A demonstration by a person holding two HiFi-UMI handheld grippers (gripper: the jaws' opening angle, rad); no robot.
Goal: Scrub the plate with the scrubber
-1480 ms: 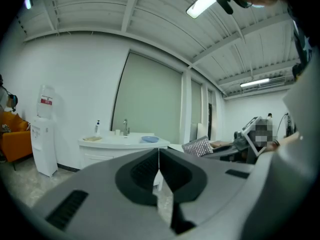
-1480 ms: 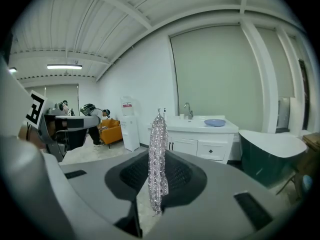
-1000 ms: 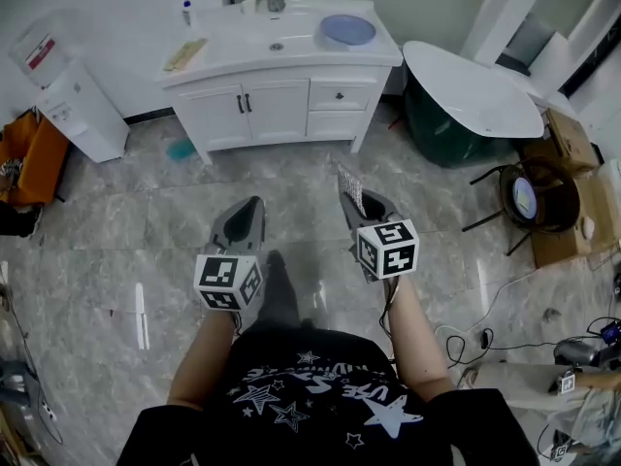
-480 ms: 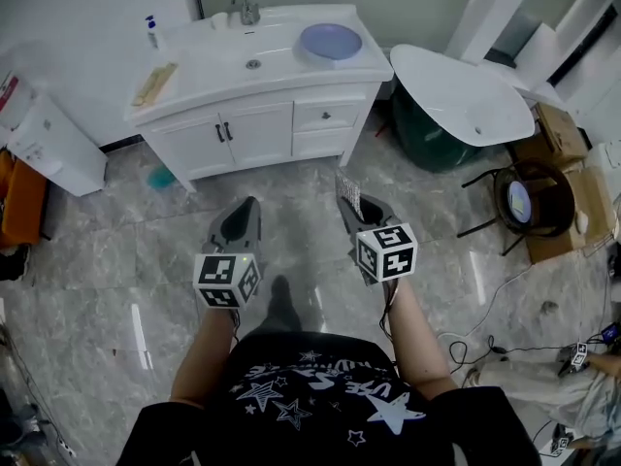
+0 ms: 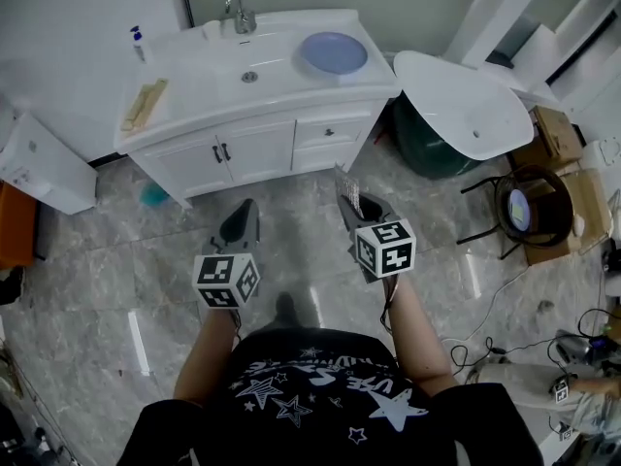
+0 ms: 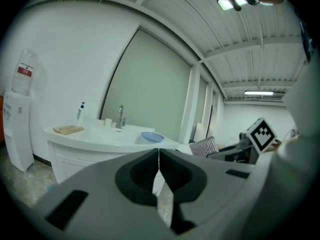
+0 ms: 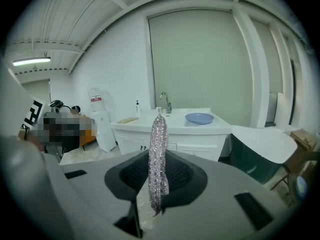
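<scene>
Blue and shallow, the plate (image 5: 333, 52) sat at the right end of the white vanity surface (image 5: 194, 76), just beside the basin and the faucet (image 5: 236, 10). It was well apart from both grippers, which were held out over the grey stone-patterned floor (image 5: 116, 250) in front of the cabinet doors. Scrubbing had not begun.

The likeliest trouble was the plate itself. It lay loose on a smooth top close to the front corner, so a hard sideways stroke with nothing steadying it could probably skate it off the surface or into the basin. The scrubber (image 5: 347, 184) was a second risk. It was a thin, floppy pad of silvery metal mesh gripped only along its lower part, so pressing it flat might fold it over or drag it out of the grip. A white tub (image 5: 466, 95) leaning just to the right of the vanity also crowded that side, and a wide swing could knock it.

The right gripper (image 5: 361, 207) had its jaws clamped on the scrubber, which stood on edge and rose well past the tips. The left gripper (image 5: 245, 212) had its jaws pressed fully together, with nothing between them and touching nothing.
</scene>
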